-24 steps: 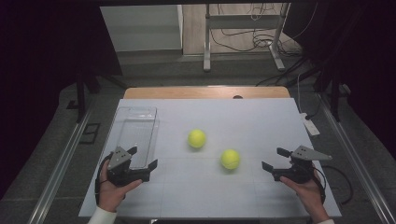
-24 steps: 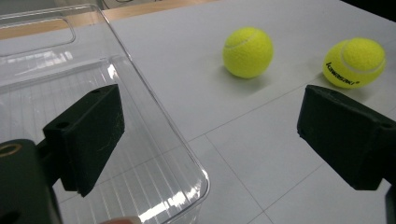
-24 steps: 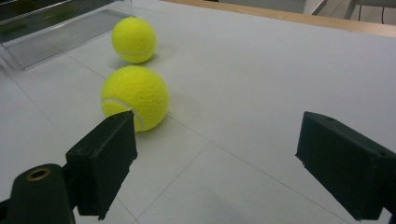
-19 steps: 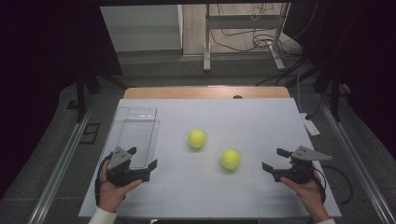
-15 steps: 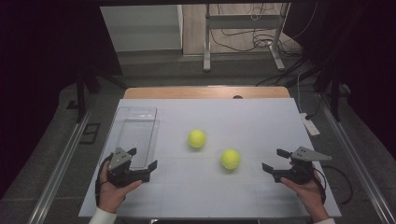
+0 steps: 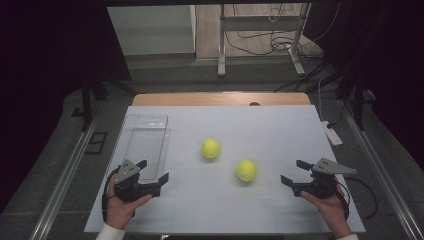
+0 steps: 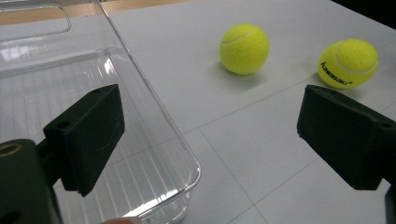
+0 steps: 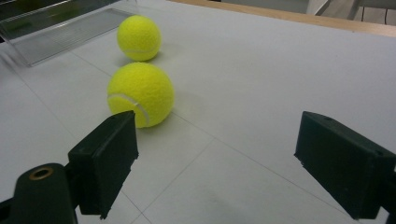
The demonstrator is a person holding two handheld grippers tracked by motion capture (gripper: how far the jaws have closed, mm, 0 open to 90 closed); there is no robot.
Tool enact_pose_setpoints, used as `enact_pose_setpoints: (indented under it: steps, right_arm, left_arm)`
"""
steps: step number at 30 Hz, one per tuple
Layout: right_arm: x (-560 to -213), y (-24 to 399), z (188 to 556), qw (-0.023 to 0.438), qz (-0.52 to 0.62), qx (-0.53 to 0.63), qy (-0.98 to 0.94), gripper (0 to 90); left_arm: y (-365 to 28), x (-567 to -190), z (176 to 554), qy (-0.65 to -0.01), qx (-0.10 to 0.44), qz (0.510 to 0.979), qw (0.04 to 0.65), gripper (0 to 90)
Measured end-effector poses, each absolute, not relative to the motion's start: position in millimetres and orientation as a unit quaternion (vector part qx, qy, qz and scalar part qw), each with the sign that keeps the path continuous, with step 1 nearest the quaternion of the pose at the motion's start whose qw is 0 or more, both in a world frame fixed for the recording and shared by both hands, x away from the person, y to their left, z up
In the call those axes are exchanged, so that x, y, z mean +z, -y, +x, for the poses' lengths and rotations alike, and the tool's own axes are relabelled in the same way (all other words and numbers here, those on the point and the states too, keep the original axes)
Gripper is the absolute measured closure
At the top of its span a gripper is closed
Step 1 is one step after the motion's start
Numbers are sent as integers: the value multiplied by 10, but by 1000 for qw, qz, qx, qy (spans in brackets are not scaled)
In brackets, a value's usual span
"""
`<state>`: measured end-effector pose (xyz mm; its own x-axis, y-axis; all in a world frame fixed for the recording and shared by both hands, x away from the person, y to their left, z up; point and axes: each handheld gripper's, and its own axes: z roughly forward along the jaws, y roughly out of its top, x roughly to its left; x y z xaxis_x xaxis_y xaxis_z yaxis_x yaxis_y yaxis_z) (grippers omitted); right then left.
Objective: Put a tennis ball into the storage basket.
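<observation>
Close up, nearer ball [image 7: 348,63] lettered, bin [image 7: 93,140] ribbed

Count, surface [image 6: 260,205]: one, white.
Tennis balls, yellow: two, the far ball [image 6: 210,148] and the near ball [image 6: 246,170].
Clear plastic bin [image 6: 146,141]: one.
Handheld grippers: two, left gripper [image 6: 152,170] and right gripper [image 6: 292,171], each with two black jaws.

Fuzzy felt balls, clear glossy plastic bin, matt worktop.
Tennis balls [image 6: 210,148] [image 6: 246,170] felt-napped; bin [image 6: 146,142] transparent, shiny; worktop [image 6: 260,125] smooth white, wood far edge; tongs' pads [image 7: 88,135] matt black.
</observation>
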<state>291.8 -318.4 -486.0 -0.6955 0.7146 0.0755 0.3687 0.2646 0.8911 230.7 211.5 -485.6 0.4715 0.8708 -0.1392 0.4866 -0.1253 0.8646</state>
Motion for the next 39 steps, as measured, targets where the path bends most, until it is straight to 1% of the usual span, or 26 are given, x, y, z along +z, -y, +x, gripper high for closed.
enact_pose_setpoints:
  steps: [9,20,33,39]
  right_arm:
    - [-4888,3220,2898,171,349,495,-777,138]
    - [-4926,3184,2919,168,340,488,-786,143]
    - [-4935,3191,2940,168,341,488,-786,143]
    - [-4939,3180,2935,168,339,485,-788,141]
  left_arm:
    - [-2103,-4877,2322,-478,200,716,468,85]
    - [-2133,-4879,2318,-485,207,712,464,77]
    - [-2038,-4810,2307,-469,207,729,455,83]
    - [-2032,-4783,2312,-469,204,728,456,78]
